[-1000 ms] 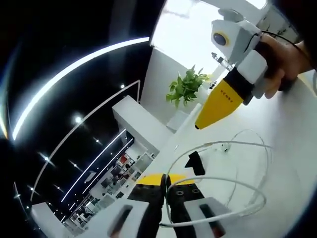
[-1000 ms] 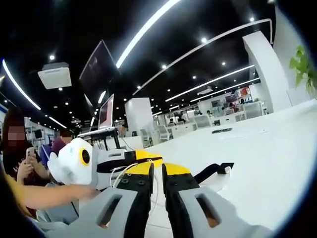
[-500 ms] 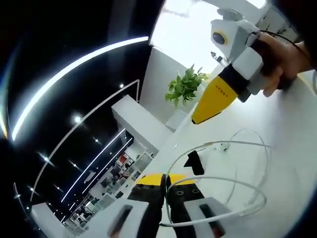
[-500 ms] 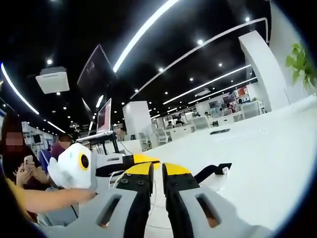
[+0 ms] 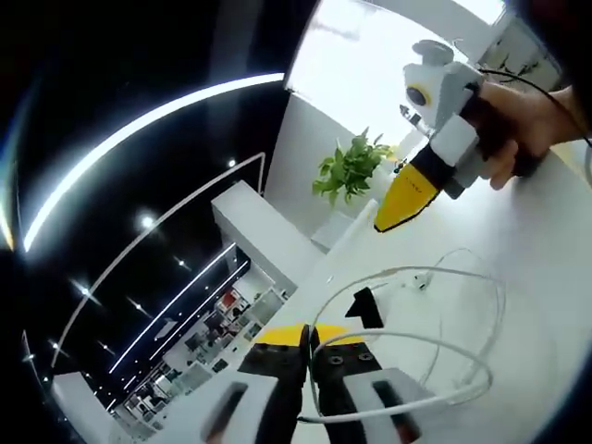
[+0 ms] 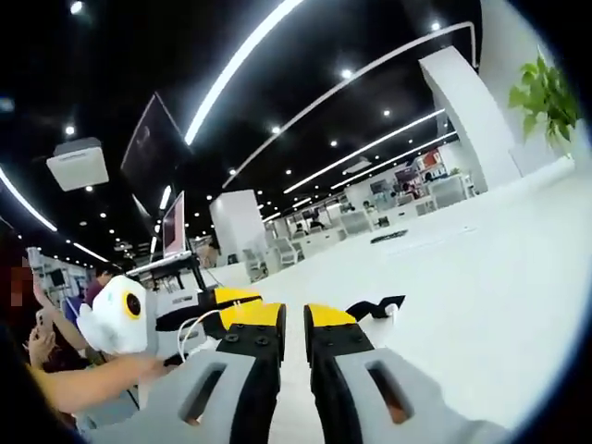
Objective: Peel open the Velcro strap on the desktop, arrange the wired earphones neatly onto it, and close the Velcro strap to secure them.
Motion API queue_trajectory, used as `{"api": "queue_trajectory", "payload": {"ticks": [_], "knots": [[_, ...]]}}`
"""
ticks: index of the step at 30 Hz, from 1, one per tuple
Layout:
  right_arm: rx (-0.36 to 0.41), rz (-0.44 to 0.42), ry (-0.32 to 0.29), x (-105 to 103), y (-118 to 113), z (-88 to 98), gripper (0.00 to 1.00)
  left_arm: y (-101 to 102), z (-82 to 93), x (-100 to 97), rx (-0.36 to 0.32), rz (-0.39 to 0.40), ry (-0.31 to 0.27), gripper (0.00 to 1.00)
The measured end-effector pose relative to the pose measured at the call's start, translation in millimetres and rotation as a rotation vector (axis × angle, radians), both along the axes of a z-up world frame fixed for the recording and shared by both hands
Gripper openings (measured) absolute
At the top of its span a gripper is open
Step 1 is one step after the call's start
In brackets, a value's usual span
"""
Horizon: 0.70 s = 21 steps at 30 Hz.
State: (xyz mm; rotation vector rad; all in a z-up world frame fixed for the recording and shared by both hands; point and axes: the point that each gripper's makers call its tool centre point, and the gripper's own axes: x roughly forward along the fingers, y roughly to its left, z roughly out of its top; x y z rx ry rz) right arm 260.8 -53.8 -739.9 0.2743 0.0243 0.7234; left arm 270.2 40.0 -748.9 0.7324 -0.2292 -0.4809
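In the left gripper view, white desk [image 5: 546, 305] lies open beyond the black Velcro strap [image 5: 366, 306]; my left gripper [image 5: 309, 344] is clenched on the earphone cable [image 5: 435, 342] just short of the strap; my right gripper [image 5: 404, 205] hangs above it, jaws together; in the right gripper view, my right gripper [image 6: 295, 324], clenched on nothing, has open desk [image 6: 499, 277] right of the strap [image 6: 375, 306]

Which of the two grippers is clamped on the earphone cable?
The left gripper: its jaws pinch the white earphone cable, while the right gripper hangs shut above the table with nothing between its jaws.
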Motion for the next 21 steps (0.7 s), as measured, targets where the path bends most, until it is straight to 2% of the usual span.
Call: {"api": "queue_trajectory", "payload": {"ticks": [1,4,7,12,14,17,19,21], "knots": [[-0.041,-0.017,0.008,2.3,-5.4,-5.2,0.1,0.3,0.8,-0.3,-0.005,0.0,-0.002,0.06],[-0.101,-0.033,0.038,8.0,-12.1,-15.6,0.1,0.8,2.3,-0.5,-0.017,-0.001,-0.004,0.06],[-0.124,-0.046,0.054,11.0,-15.0,-20.4,0.1,2.2,3.7,-0.1,-0.032,0.0,-0.002,0.06],[-0.213,0.027,0.085,-0.3,-6.2,-35.4,0.12,2.4,4.7,-0.6,-0.053,-0.007,0.006,0.06],[-0.262,0.004,0.094,2.7,-9.8,-41.7,0.12,2.2,5.0,-0.8,-0.055,-0.009,0.006,0.06],[-0.272,-0.002,0.108,8.9,-13.5,-44.6,0.12,2.3,5.1,-1.1,-0.06,-0.01,0.007,0.06],[-0.322,0.015,0.102,11.5,-16.2,-49.4,0.12,2.2,5.1,-1.3,-0.066,-0.013,0.011,0.06],[-0.339,0.021,0.106,16.4,-19.1,-51.5,0.12,1.8,5.3,-1.4,-0.071,-0.018,0.013,0.06]]}}
